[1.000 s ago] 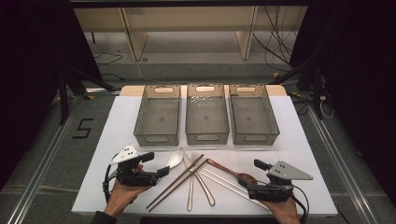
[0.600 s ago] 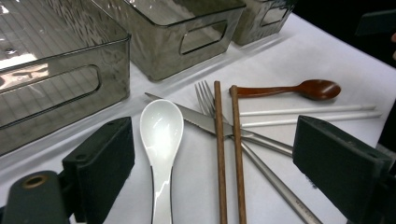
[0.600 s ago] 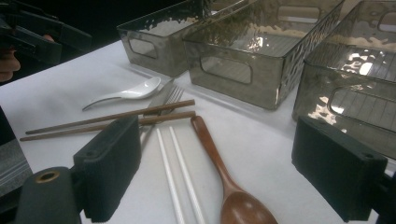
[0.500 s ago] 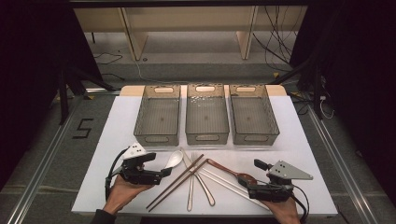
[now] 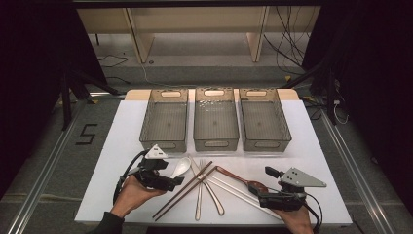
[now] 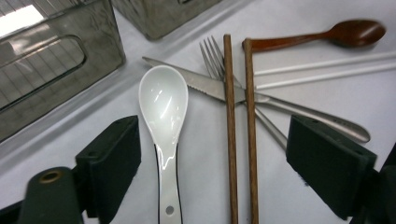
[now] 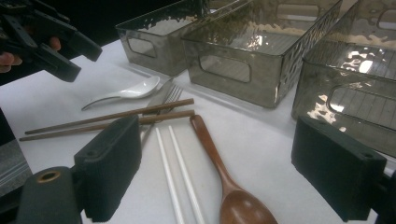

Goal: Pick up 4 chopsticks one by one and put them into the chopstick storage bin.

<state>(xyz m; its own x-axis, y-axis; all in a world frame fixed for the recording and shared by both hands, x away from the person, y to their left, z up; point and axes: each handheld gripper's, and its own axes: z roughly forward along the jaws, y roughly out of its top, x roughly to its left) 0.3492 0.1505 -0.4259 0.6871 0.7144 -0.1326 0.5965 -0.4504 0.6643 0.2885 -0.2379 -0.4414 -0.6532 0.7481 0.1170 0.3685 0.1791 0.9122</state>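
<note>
A white ceramic spoon (image 5: 182,166) (image 6: 163,100) (image 7: 135,89) lies at the left of a loose pile of cutlery. Crossing the pile are two brown chopsticks (image 5: 185,190) (image 6: 229,130), over a fork (image 5: 198,197) (image 6: 212,56) and a knife (image 5: 210,189) (image 6: 299,109). A wooden spoon (image 5: 238,178) (image 7: 219,168) and two white chopsticks (image 5: 243,192) (image 7: 180,172) lie to the right. My left gripper (image 5: 173,175) (image 6: 210,172) is open low over the table, its jaws either side of the white spoon's handle and the brown chopsticks. My right gripper (image 5: 265,187) (image 7: 215,172) is open by the wooden spoon's bowl.
Three empty smoky plastic bins (image 5: 164,122) (image 5: 215,119) (image 5: 264,122) stand side by side behind the cutlery on the white table (image 5: 122,126). The table's front edge runs just under both hands. Dark floor and cables surround it.
My left gripper has slid right toward the white spoon, so its jaws now flank the handle. The right gripper has hardly moved.
</note>
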